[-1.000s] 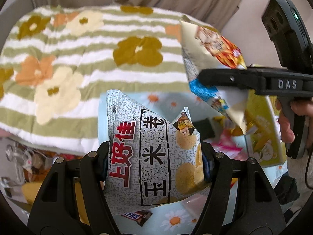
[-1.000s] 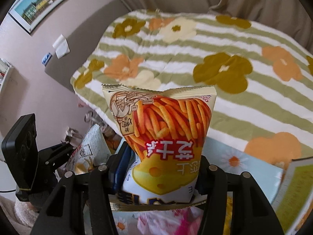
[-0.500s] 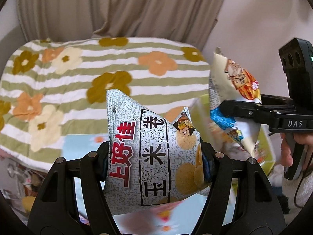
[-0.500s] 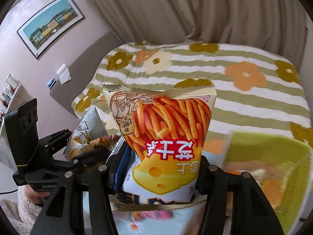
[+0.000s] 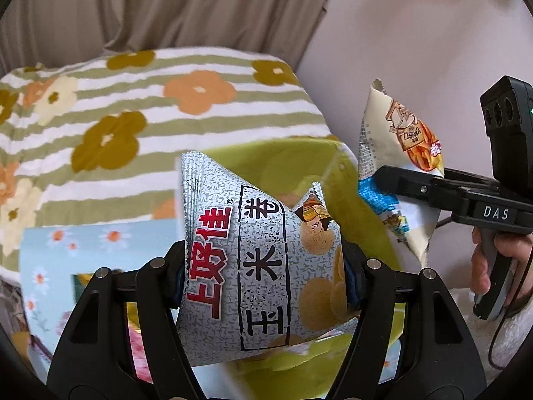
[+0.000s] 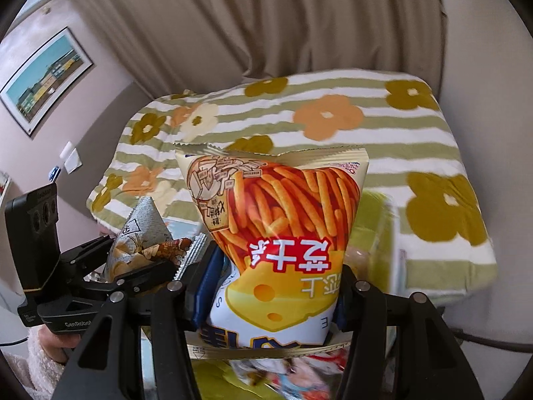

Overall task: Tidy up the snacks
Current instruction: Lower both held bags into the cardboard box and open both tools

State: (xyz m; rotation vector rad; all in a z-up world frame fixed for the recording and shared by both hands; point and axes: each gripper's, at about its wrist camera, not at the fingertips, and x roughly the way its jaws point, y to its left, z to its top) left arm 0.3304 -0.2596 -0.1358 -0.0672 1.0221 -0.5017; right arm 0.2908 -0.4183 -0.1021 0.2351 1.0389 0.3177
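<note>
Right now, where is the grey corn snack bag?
The grey bag is clamped in the left claw, held above the green bin, left of the right claw's fries bag.

Grey-speckled snack bag (image 5: 260,266) with red lettering; orange-and-yellow cheese-stick bag (image 6: 283,233); green-and-white striped blanket (image 5: 150,106) with orange and mustard flowers; lime-green bin (image 5: 286,163); beige curtain (image 6: 266,23).

left tongs (image 5: 266,266): matte black plastic, two angular fingers with open triangular cut-outs, round silver screws along the knuckles, dark blue pads inside. right tongs (image 6: 273,290): same black frame, same silver screws, blue pads too. from the left camera the right unit's side reads "das" in white, a black sensor block with three round lenses and a green light on top, a thin black cable trailing below. fluffy pale pink sleeve (image 6: 40,366) at the wrist.
</note>
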